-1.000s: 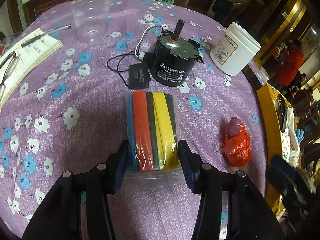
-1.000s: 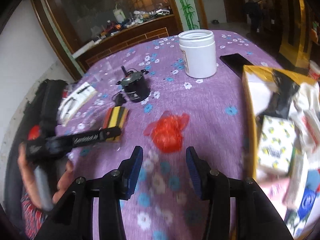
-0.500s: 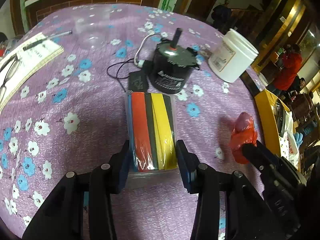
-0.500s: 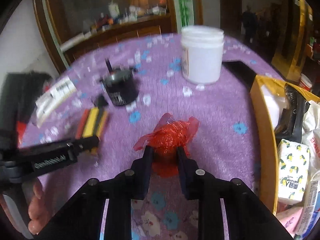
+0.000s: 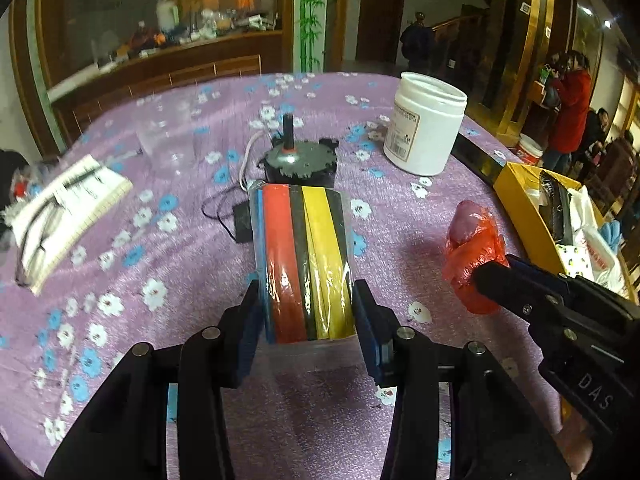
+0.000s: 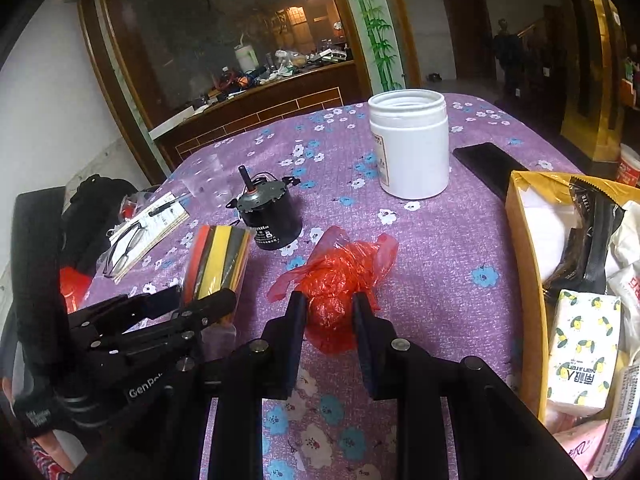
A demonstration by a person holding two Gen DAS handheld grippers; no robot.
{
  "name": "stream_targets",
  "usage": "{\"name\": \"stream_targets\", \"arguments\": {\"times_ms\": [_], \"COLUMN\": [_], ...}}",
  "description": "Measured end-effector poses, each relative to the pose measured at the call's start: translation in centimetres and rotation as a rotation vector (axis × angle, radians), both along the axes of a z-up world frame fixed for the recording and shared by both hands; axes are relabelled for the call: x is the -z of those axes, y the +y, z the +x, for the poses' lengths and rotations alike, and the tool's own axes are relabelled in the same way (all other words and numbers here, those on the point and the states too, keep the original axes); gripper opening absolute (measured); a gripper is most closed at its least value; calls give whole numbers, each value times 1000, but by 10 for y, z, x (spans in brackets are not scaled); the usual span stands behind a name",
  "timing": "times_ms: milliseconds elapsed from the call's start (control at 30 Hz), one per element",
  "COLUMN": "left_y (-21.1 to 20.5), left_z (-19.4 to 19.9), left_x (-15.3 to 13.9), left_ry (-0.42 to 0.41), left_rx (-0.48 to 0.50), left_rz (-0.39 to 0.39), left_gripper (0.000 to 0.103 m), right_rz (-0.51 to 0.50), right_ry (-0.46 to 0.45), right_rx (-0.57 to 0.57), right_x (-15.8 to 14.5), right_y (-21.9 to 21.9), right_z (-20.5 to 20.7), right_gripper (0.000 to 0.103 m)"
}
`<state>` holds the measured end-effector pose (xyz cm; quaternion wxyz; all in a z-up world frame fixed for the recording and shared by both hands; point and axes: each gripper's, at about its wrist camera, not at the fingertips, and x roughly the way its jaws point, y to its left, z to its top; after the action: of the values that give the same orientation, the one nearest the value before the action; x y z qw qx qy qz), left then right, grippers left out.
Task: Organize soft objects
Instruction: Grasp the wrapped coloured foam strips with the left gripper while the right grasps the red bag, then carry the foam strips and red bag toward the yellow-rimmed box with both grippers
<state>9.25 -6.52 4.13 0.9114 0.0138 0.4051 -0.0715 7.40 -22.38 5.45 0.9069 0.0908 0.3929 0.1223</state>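
Your left gripper (image 5: 307, 320) has its jaws clamped on the clear-wrapped pack of red, yellow and black foam strips (image 5: 306, 264), tilted up off the purple flowered desk (image 5: 120, 240). Your right gripper (image 6: 329, 320) is squeezing the crumpled red plastic bag (image 6: 334, 280), just beside the black motor (image 6: 268, 216).

Table (image 6: 440, 248), covered by purple cloth with white and blue flower print. Directly on it: white open-top plastic jar (image 6: 410, 144), far side; small black motor (image 6: 266, 216) with upright shaft, wire and black plug trailing beside it; notebook (image 5: 68, 204) with spectacles and pen on top, left edge; black phone (image 6: 486, 164) beside the jar; yellow cardboard box (image 6: 524, 280) of packets, right edge
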Motion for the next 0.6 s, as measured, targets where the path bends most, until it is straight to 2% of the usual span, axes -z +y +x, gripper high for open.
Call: {"name": "stream_targets", "arguments": {"times_ms": [267, 600], "left_y": [-6, -13], "left_z": [-13, -22], "left_x": [-12, -17], "left_ry": [-109, -185], "left_rx": [-8, -22], "left_rz": [69, 139], "left_gripper": [41, 42], "right_rz": [-11, -19], "right_ry": [-4, -11], "right_rx": [9, 22], "right_x": [3, 2], "right_y": [-1, -3], "right_z": [0, -1], "right_gripper": [25, 25]}}
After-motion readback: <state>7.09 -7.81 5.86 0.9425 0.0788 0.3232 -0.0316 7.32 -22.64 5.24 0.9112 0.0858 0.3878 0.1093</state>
